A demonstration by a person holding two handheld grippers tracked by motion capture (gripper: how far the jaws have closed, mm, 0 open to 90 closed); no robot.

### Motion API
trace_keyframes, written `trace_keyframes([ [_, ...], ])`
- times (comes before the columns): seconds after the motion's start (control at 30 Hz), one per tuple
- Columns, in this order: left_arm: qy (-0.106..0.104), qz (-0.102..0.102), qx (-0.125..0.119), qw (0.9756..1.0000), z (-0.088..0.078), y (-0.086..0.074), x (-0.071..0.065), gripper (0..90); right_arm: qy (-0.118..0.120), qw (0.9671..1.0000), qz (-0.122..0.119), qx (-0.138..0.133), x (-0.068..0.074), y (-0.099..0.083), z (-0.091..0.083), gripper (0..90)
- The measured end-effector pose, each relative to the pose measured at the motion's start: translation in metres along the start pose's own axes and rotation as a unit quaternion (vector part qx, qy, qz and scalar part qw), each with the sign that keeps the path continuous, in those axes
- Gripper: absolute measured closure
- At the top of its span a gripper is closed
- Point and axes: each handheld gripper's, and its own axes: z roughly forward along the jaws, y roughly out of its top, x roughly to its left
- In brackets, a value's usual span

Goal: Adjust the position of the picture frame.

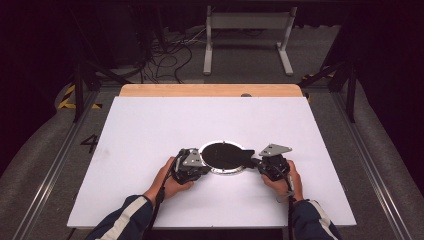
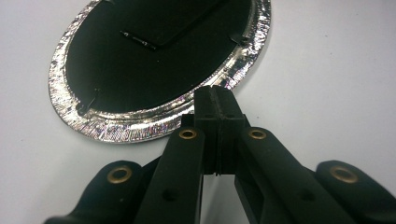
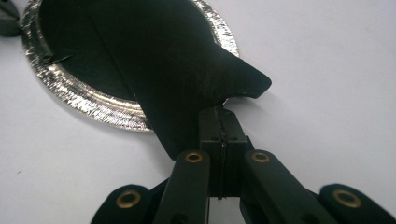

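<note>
A round dish with a crinkled silver rim (image 1: 220, 172) lies near the front middle of the white table, covered by a black sheet (image 1: 225, 155). My left gripper (image 1: 204, 162) is at the dish's left edge. In the left gripper view its jaws (image 2: 217, 93) are shut, with the tips on the silver rim (image 2: 116, 130). My right gripper (image 1: 255, 161) is at the dish's right edge. In the right gripper view it (image 3: 218, 112) is shut on a corner of the black sheet (image 3: 187, 70), which is lifted off the rim (image 3: 93, 105) and curls up toward the camera.
The white tabletop (image 1: 150, 125) has a wooden strip (image 1: 210, 90) along its far edge. Beyond it are floor cables (image 1: 165, 55) and a white stand (image 1: 247, 22). A thin dark pin (image 2: 137, 41) lies on the black surface inside the dish.
</note>
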Motion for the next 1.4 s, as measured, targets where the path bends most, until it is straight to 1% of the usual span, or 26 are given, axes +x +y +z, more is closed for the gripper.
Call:
trace_keyframes([
  [0.2,0.012,-0.007,0.000,0.9999,-0.004,-0.004,0.009,89.9,0.015,0.9998,-0.011,0.001,0.010,-0.003,-0.004,90.0],
  [0.23,0.012,-0.012,-0.001,0.9998,-0.004,-0.005,0.009,89.9,0.016,0.9998,-0.013,0.001,0.013,-0.004,-0.005,90.0],
  [0.3,0.016,-0.014,0.000,0.9998,-0.005,-0.006,0.012,89.9,0.018,0.9997,-0.017,0.002,0.017,-0.004,-0.006,90.0],
  [0.37,0.019,-0.024,-0.004,0.9995,-0.005,-0.007,0.014,89.9,0.021,0.9996,-0.019,0.001,0.020,-0.004,-0.006,90.0],
  [0.53,0.021,-0.031,-0.008,0.9993,-0.005,-0.008,0.017,89.9,0.028,0.9993,-0.023,0.002,0.023,-0.004,-0.007,90.0],
  [0.6,0.020,-0.031,-0.007,0.9993,-0.006,-0.008,0.016,90.0,0.031,0.9992,-0.027,0.004,0.022,-0.003,-0.008,90.0],
  [0.63,0.016,-0.030,-0.007,0.9994,-0.006,-0.008,0.016,90.0,0.032,0.9990,-0.032,0.000,0.020,-0.002,-0.010,90.0],
  [0.67,0.008,-0.034,-0.009,0.9994,-0.005,-0.007,0.015,90.0,0.024,0.9992,-0.032,-0.007,0.019,0.000,-0.012,90.0],
  [0.73,0.003,-0.031,-0.010,0.9995,-0.004,-0.005,0.011,90.0,0.006,0.9992,-0.034,-0.020,0.013,0.003,-0.015,90.0],
  [0.8,-0.011,-0.027,-0.015,0.9994,-0.002,-0.002,0.007,90.0,-0.011,0.9992,-0.019,-0.033,0.004,0.006,-0.015,90.0],
  [0.83,-0.016,-0.024,-0.014,0.9995,0.000,-0.001,0.004,90.0,-0.017,0.9991,-0.010,-0.038,0.000,0.006,-0.013,90.0],
  [0.9,-0.028,-0.012,-0.009,0.9995,0.004,0.002,-0.003,90.0,-0.032,0.9987,-0.005,-0.039,-0.006,0.008,-0.007,90.0],
  [0.97,-0.033,-0.005,-0.009,0.9994,0.006,0.004,-0.007,90.0,-0.038,0.9985,0.002,-0.040,-0.010,0.010,-0.001,90.0],
  [1.0,-0.034,0.000,-0.008,0.9994,0.006,0.005,-0.008,90.0,-0.040,0.9985,0.002,-0.037,-0.011,0.010,0.002,90.0],
  [1.03,-0.036,0.000,-0.010,0.9993,0.007,0.006,-0.010,90.0,-0.043,0.9985,0.000,-0.034,-0.011,0.010,0.005,90.0],
  [1.13,-0.034,-0.002,-0.009,0.9994,0.008,0.007,-0.011,90.0,-0.044,0.9985,0.003,-0.032,-0.012,0.011,0.009,90.0],
  [1.17,-0.031,-0.004,-0.008,0.9995,0.008,0.007,-0.011,90.0,-0.041,0.9987,0.000,-0.030,-0.012,0.011,0.011,90.0],
  [1.2,-0.027,0.001,-0.007,0.9996,0.008,0.007,-0.011,90.0,-0.030,0.9992,-0.003,-0.026,-0.011,0.011,0.013,90.0],
  [1.23,-0.025,0.002,-0.008,0.9996,0.009,0.008,-0.011,90.0,-0.030,0.9993,-0.009,-0.019,-0.011,0.011,0.015,90.0],
  [1.37,-0.027,-0.003,-0.009,0.9996,0.009,0.008,-0.010,90.0,-0.016,0.9996,-0.014,-0.017,-0.012,0.011,0.014,90.0],
  [1.4,-0.026,-0.001,-0.008,0.9996,0.010,0.008,-0.009,90.0,-0.015,0.9996,-0.017,-0.016,-0.012,0.011,0.014,90.0],
])
